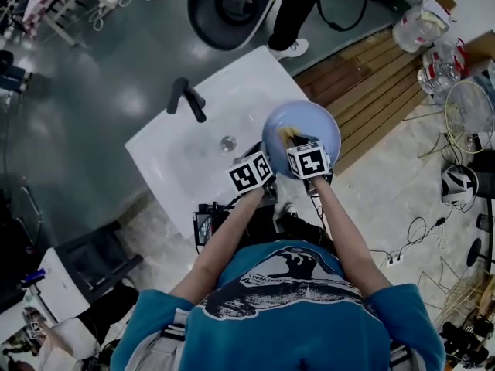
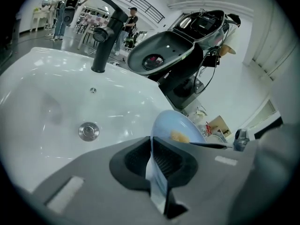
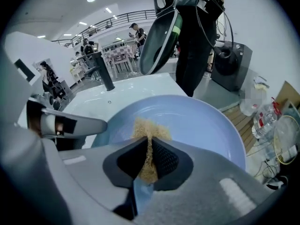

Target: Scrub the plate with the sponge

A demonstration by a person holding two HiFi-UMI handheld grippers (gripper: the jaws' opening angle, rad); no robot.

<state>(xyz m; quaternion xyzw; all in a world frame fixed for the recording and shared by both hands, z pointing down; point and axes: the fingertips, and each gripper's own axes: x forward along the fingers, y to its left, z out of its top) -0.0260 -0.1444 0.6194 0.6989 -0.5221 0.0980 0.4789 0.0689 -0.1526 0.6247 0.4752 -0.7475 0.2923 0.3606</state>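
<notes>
The left gripper (image 2: 157, 165) clamps the rigid, likely slippery plate (image 2: 174, 124) by its rim over the sink's (image 1: 174, 149) right edge; the right gripper (image 3: 149, 161) pinches the soft, compressible sponge (image 3: 149, 128).

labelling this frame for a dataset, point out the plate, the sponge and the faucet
plate (image 3: 201, 121): right gripper view, bare blue inner face.
sponge (image 3: 147, 129): right gripper view, its tan upper part.
faucet (image 2: 104, 46): left gripper view, black upright column.
</notes>
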